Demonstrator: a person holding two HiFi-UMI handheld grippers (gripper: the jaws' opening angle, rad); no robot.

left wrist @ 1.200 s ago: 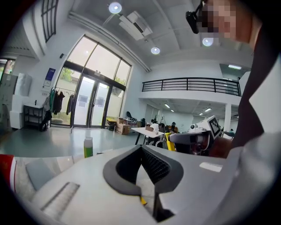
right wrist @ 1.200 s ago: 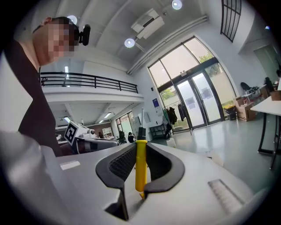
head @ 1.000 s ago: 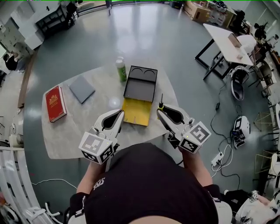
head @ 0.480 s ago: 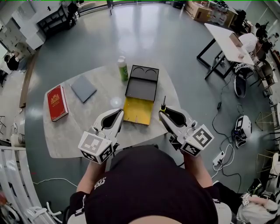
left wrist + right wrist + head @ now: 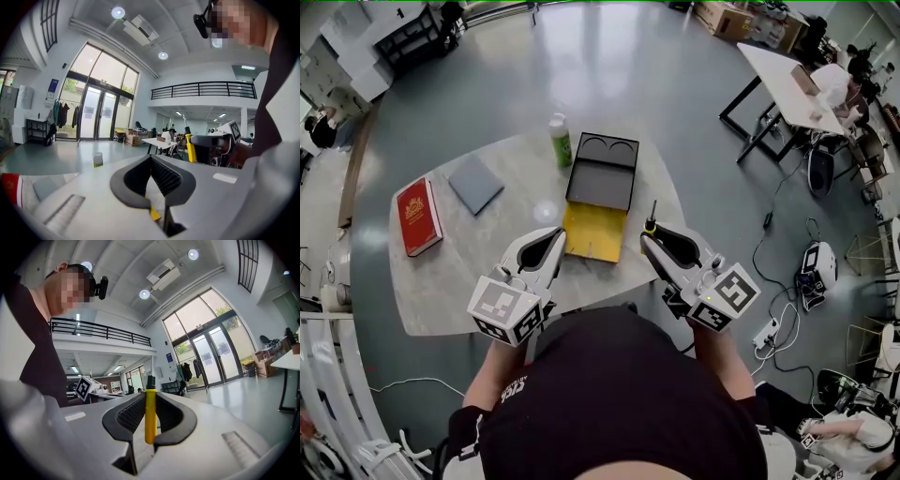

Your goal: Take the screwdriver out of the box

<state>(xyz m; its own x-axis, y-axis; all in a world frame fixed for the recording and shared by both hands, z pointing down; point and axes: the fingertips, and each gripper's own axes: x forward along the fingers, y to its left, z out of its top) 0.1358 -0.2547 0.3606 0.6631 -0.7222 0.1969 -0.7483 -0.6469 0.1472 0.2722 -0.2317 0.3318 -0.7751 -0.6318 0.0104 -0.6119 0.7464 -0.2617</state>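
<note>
The black box (image 5: 600, 186) lies open on the marble table (image 5: 459, 272), its yellow lid (image 5: 593, 234) folded toward me. My right gripper (image 5: 647, 240) hovers just right of the lid, shut on the screwdriver (image 5: 651, 221). The yellow handle stands between the pads and the dark shaft points away from me. In the right gripper view the handle (image 5: 150, 413) stands upright, pinched in the right gripper (image 5: 150, 437). My left gripper (image 5: 555, 241) hangs at the lid's left edge with its tips together and nothing in them. Through the left gripper (image 5: 157, 206), a sliver of yellow lid shows.
A green-capped bottle (image 5: 560, 141) stands behind the box's left corner. A grey notebook (image 5: 475, 184) and a red book (image 5: 417, 216) lie on the table's left part. Off the table to the right are cables, a white desk (image 5: 787, 89) and chairs.
</note>
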